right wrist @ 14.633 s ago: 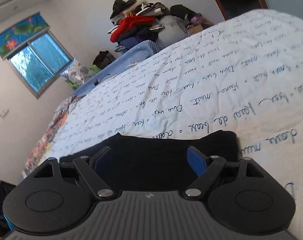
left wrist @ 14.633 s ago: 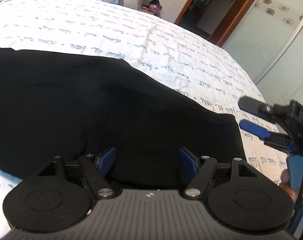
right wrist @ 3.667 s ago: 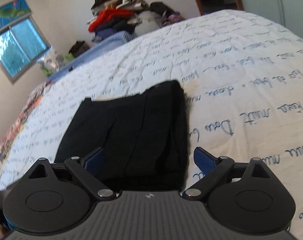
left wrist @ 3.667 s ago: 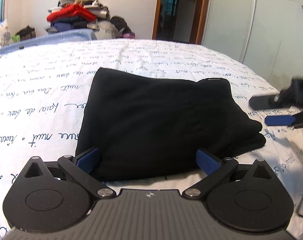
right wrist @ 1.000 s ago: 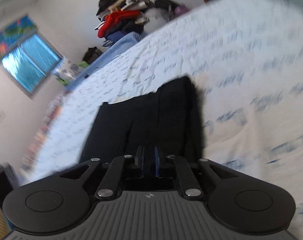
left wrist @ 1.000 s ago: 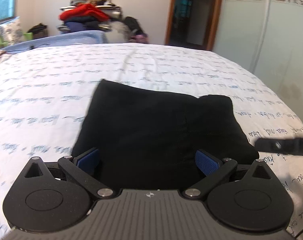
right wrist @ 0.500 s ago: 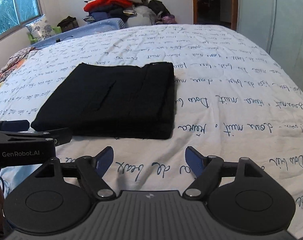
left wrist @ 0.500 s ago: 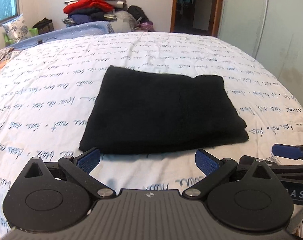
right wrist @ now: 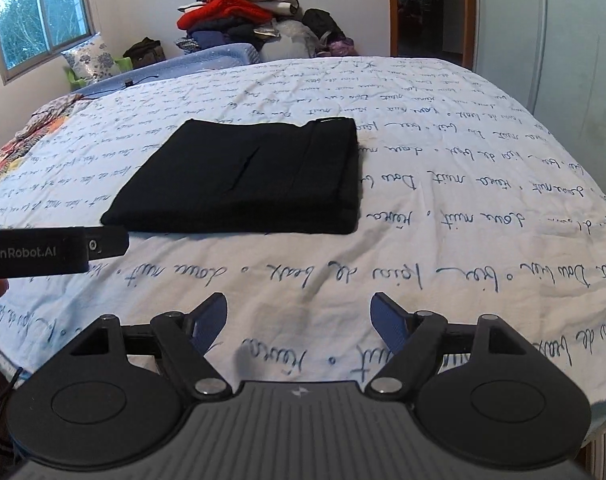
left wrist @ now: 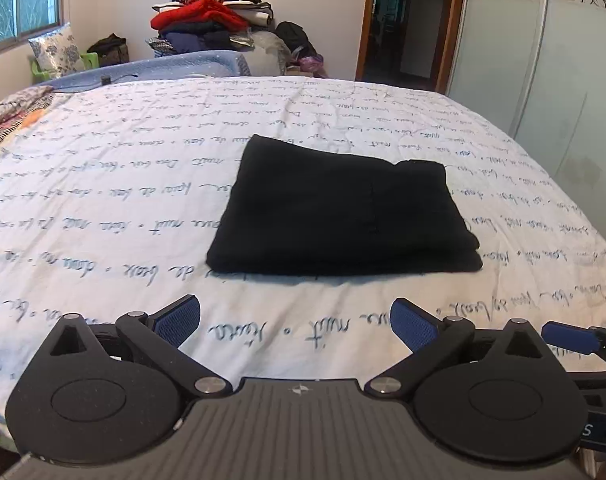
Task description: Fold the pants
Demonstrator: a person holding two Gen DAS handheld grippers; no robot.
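Note:
The black pants (left wrist: pixel 343 212) lie folded into a flat rectangle on the white bed sheet with blue script (left wrist: pixel 103 200); they also show in the right wrist view (right wrist: pixel 255 180). My left gripper (left wrist: pixel 297 322) is open and empty, held back from the near edge of the pants. My right gripper (right wrist: pixel 299 320) is open and empty, also back from the pants. The left gripper's body shows at the left of the right wrist view (right wrist: pixel 55 252). A blue fingertip of the right gripper shows at the right of the left wrist view (left wrist: pixel 569 338).
A pile of clothes (left wrist: pixel 211 24) stands behind the bed's far edge, beside a blue basket (left wrist: pixel 199 64). A window (right wrist: pixel 39 16) is at the far left, an open doorway (left wrist: pixel 407 20) at the back right, and a wardrobe door (left wrist: pixel 563 80) along the right.
Both grippers have pulled further back and up from the folded pants. The pants have not moved.

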